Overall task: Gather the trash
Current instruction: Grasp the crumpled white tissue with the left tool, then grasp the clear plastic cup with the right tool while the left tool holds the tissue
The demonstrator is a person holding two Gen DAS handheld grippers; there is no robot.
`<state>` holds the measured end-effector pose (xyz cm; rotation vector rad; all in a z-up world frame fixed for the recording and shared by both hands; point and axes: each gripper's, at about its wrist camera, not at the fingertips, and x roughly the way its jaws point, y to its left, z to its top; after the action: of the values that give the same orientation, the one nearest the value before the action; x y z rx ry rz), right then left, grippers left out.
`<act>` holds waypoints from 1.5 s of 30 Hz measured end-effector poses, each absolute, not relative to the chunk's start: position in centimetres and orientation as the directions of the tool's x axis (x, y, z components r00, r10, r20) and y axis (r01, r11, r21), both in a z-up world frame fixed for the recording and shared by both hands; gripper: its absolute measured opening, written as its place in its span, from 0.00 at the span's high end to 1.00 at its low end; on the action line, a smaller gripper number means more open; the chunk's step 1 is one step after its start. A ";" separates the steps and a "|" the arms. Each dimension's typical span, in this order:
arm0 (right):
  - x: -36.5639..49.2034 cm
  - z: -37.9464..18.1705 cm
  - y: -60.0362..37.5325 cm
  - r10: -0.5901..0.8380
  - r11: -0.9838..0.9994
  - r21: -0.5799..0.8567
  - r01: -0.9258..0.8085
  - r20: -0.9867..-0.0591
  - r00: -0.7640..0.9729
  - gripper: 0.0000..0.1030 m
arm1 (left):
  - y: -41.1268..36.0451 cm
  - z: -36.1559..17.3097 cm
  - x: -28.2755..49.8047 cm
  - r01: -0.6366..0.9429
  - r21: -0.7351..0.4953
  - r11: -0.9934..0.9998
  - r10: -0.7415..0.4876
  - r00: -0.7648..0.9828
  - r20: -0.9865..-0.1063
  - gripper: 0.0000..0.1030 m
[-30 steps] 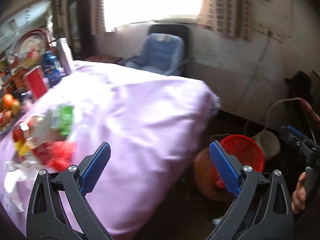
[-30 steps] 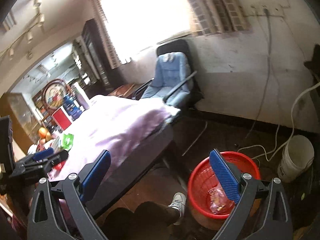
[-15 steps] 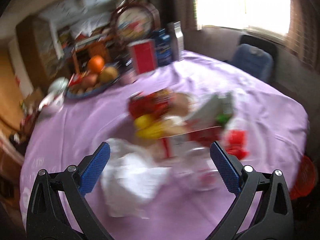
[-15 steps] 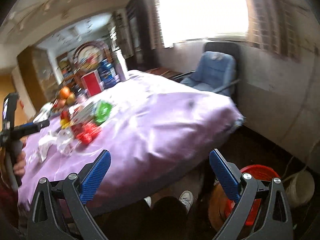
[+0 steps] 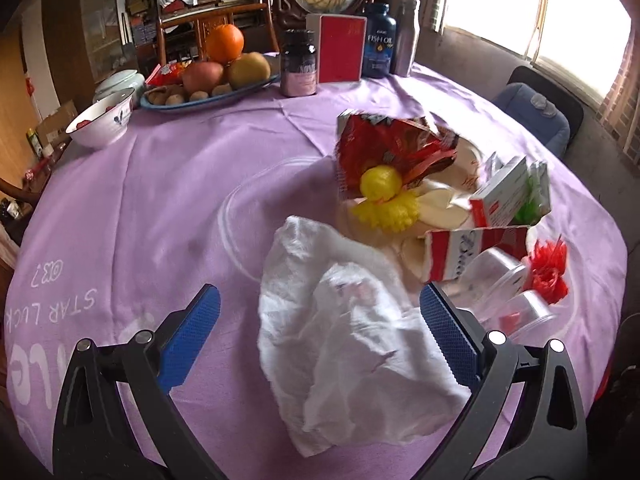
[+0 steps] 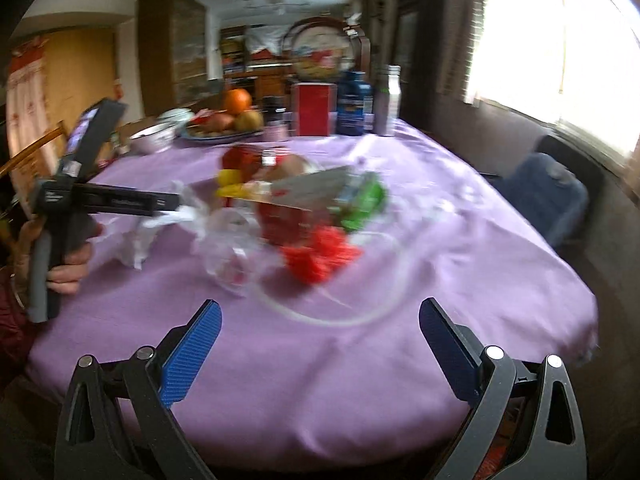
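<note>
- The left hand-held gripper point(image 5: 316, 322) is spread wide with nothing between its blue pads, poised over the near part of the table point(image 5: 160, 200).
- The crumpled white tissue point(image 5: 344, 336) lies straight ahead of it and partly between the two fingers; whether the pads touch it I cannot tell.
- The tissue's long axis runs from far-left to near-right, roughly along the line the fingers point, so a closing pinch would cross its narrow width.
- Beyond the tissue, to the far right, sits the rest of the trash: a red snack wrapper point(image 5: 388, 152), a yellow plastic piece point(image 5: 384, 200), a red-and-white carton point(image 5: 468, 252), clear plastic cups point(image 5: 500, 284) and a red frilled scrap point(image 5: 548, 268).
- The right hand-held gripper point(image 6: 320, 334) is likewise spread and empty, hanging back off the near edge of the table, well apart from the pile.
- By my judgement the left one is much nearer the tissue, and a short drop and squeeze would take it.
</note>
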<state>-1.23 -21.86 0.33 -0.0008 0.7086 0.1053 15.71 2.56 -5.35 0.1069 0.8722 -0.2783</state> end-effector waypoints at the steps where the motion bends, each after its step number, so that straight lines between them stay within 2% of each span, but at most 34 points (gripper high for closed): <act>1: -0.9 0.3 -21.4 0.112 0.993 0.042 -0.112 -0.652 0.750 0.06 | 2.8 -5.7 15.8 0.281 -0.018 0.959 -0.191 0.601 -0.776 0.08; 2: -0.4 0.2 -20.7 0.136 0.990 0.056 -0.133 -0.655 0.743 0.06 | 3.1 -6.1 16.0 0.278 -0.022 0.960 -0.189 0.592 -0.783 0.10; 7: 1.3 -0.1 -19.2 0.212 0.977 0.118 -0.179 -0.659 0.722 0.06 | 3.8 -7.9 16.9 0.277 -0.070 0.958 -0.206 0.500 -0.841 0.58; 8: 1.7 -0.3 -18.8 0.233 0.972 0.139 -0.189 -0.662 0.712 0.06 | 3.8 -8.1 17.0 0.275 -0.078 0.958 -0.210 0.492 -0.845 0.62; 10: 2.6 -0.8 -18.3 0.279 0.960 0.185 -0.209 -0.666 0.692 0.06 | 3.8 -7.7 16.7 0.274 -0.068 0.959 -0.204 0.507 -0.838 0.78; 13: 4.0 -1.5 -17.3 0.320 0.948 0.221 -0.231 -0.675 0.665 0.06 | 4.0 -6.8 16.2 0.274 -0.073 0.959 -0.216 0.537 -0.815 0.85; 18: 5.7 -2.1 -15.5 0.326 0.945 0.211 -0.251 -0.681 0.655 0.06 | 4.5 -5.2 16.0 0.249 -0.032 0.968 -0.181 0.604 -0.776 0.86; 26: 8.3 -3.0 -15.1 0.336 0.942 0.259 -0.214 -0.702 0.627 0.08 | 5.1 -5.0 16.8 0.232 -0.057 0.971 -0.187 0.593 -0.783 0.86; 28: 8.8 -3.7 -15.3 0.335 0.942 0.273 -0.196 -0.719 0.609 0.13 | 4.9 -5.3 16.8 0.238 -0.048 0.970 -0.183 0.586 -0.790 0.86; 31: 9.1 -4.3 -15.9 0.348 0.936 0.308 -0.173 -0.729 0.589 0.26 | 4.5 -5.7 16.8 0.250 -0.042 0.967 -0.183 0.574 -0.798 0.86; 32: 9.1 -4.6 -16.1 0.346 0.936 0.309 -0.165 -0.735 0.583 0.39 | 4.4 -5.8 16.8 0.253 -0.044 0.966 -0.186 0.570 -0.801 0.85; 33: 9.1 -4.9 -16.2 0.346 0.936 0.311 -0.162 -0.744 0.571 0.45 | 4.4 -5.9 16.7 0.258 -0.048 0.965 -0.190 0.564 -0.803 0.85; 35: 9.1 -5.0 -16.5 0.365 0.928 0.335 -0.161 -0.739 0.566 0.45 | 4.2 -6.3 16.8 0.269 -0.061 0.961 -0.204 0.545 -0.813 0.82; 45: 7.2 -3.1 -16.9 0.385 0.920 0.335 -0.203 -0.681 0.623 0.45 | 3.3 -6.8 16.6 0.316 -0.078 0.945 -0.240 0.516 -0.822 0.82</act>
<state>7.20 -16.87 -3.12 0.2348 0.8335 0.3415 16.58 3.34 -6.80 0.0854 0.9726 -0.3348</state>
